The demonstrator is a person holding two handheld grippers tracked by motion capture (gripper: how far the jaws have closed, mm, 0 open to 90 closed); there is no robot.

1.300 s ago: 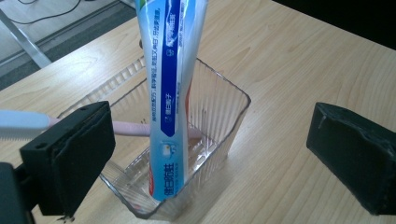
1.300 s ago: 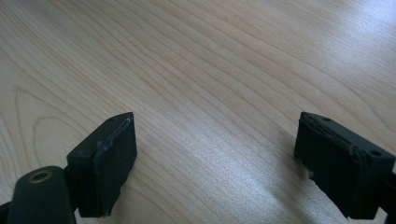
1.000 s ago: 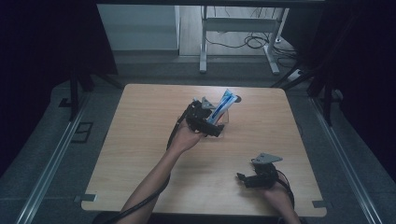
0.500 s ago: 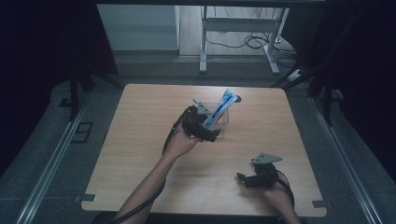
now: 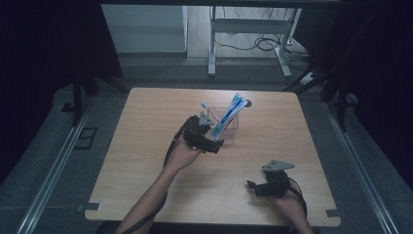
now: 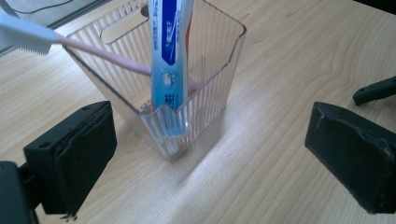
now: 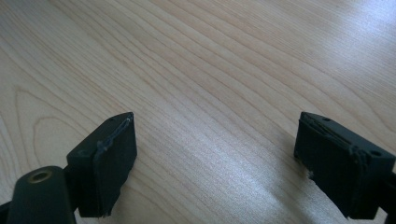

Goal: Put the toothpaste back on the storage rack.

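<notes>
Wood-grain table [image 5: 146,161] runs across the high view, carrying one clear ribbed cup [image 5: 227,127] near its middle, toward the far edge. One blue-and-white toothpaste tube [image 5: 229,115] and one toothbrush [image 5: 208,108] lean out of that cup. The left gripper [image 5: 215,143] sits just beside the cup on its near side, held by the person's left hand [image 5: 182,153]. The right gripper [image 5: 253,187] rests low at the near right of the table, well apart from the cup; from up here its jaw gap is too small to judge, perhaps parted.

Left gripper view: the two black jaws stand spread wide, one at each lower corner, holding nothing. The cup [image 6: 187,88] stands upright between and beyond them, apart from both. Inside it the tube [image 6: 169,60] stands nearly upright, tail down, and the toothbrush [image 6: 56,41] tilts left with its pale pink handle and white bristle head over the rim.

Right gripper view: two jaws again, set wide apart over bare table [image 7: 210,70], gripping nothing.
</notes>
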